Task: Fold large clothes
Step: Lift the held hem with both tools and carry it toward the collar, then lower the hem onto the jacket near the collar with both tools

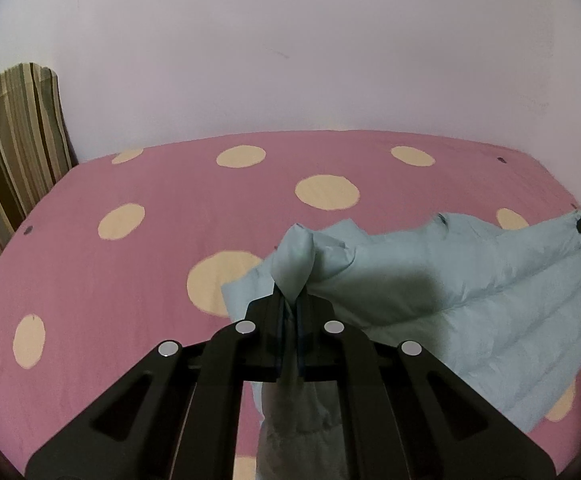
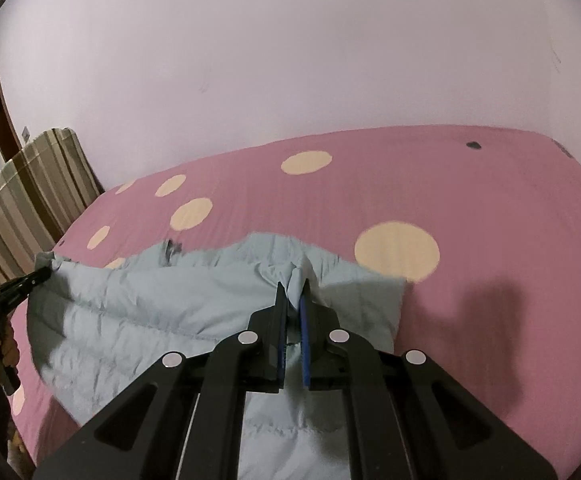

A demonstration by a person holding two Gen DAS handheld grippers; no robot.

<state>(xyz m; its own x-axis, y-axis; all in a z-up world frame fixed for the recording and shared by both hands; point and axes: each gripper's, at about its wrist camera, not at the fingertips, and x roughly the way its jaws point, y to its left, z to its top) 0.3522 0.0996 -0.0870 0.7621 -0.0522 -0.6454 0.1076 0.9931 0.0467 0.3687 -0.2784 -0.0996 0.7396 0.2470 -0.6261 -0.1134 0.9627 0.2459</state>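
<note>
I hold both grippers, left gripper (image 1: 290,300) and right gripper (image 2: 293,292), clamped on the pale-blue quilted jacket (image 1: 470,300), stretching its edge above the bed (image 1: 130,280) for folding.

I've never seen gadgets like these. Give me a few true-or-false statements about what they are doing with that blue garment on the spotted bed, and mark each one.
1. The left gripper is clamped on a bunch of the light blue padded garment. True.
2. The right gripper hangs open, holding nothing. False: it pinches a fold of the same garment.
3. The garment lies neatly folded in a small square. False: it is spread and held up between the two grippers.
4. The bedsheet is pink with cream dots. True.
5. A striped cushion lies on top of the garment. False: it stands by the wall at the bed's far left.
</note>
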